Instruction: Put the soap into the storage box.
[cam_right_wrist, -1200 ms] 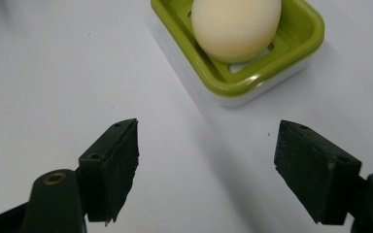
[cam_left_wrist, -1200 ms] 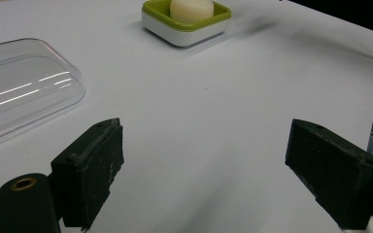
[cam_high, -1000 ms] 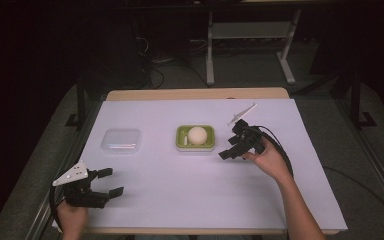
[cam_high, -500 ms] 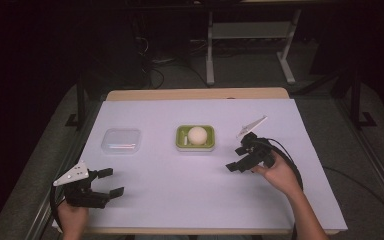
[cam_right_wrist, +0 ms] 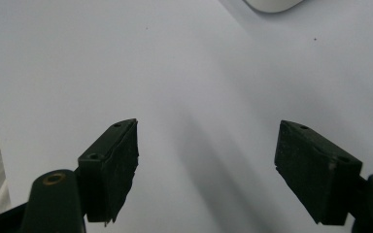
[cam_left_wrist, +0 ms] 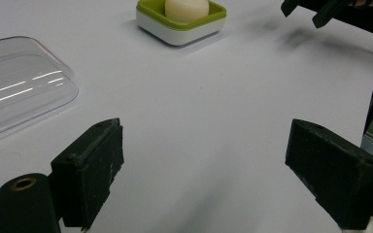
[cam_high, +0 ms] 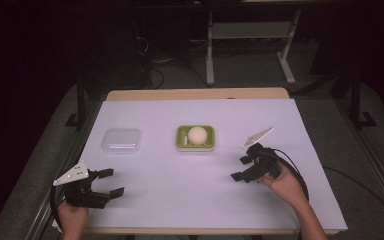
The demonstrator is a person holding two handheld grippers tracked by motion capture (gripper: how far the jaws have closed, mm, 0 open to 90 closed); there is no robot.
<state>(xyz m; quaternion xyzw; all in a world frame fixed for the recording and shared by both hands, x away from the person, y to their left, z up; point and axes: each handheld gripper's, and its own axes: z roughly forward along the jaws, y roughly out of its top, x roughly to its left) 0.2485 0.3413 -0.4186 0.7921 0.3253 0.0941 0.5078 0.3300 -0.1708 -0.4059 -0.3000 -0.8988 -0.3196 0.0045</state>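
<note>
Grippers wide open, empty.

text check: nothing readable anywhere | green dish, centre of the high view: no label or brand | clear lid, left of it: only light streaks, no print | white table sheet: blank | my jaw pads in both gripper views: plain black, no numbers or marks

Left gripper jaws wide apart — clear lid left, green dish ahead.
</note>
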